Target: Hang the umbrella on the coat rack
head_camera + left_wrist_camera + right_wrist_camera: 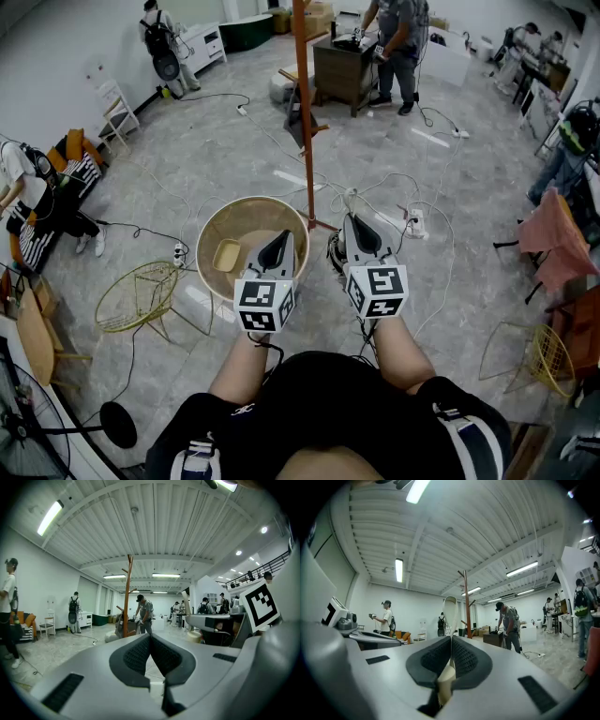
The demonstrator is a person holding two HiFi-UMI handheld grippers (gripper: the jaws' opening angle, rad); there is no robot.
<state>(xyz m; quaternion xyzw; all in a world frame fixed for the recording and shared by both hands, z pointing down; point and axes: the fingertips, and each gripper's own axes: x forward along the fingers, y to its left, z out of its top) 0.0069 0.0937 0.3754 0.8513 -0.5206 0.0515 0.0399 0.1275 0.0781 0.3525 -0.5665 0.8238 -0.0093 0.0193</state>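
Observation:
The coat rack [306,112] is a tall orange-brown pole with pegs, standing on the floor just ahead of me; it also shows in the left gripper view [126,597] and the right gripper view [466,604]. My right gripper [354,221] [451,638] is shut on a cream loop strap [449,620] that sticks up between its pads. A dark bundle [335,253] hangs beside and under that gripper; it looks like the umbrella, mostly hidden. My left gripper [281,237] [150,637] is shut with nothing in it, held level beside the right one.
A round wicker basket [214,234] stands below the left gripper. A yellow wire chair [136,295] is to the left. Cables and a power strip [412,223] lie by the rack's base. A desk [342,66] with a person stands behind the rack.

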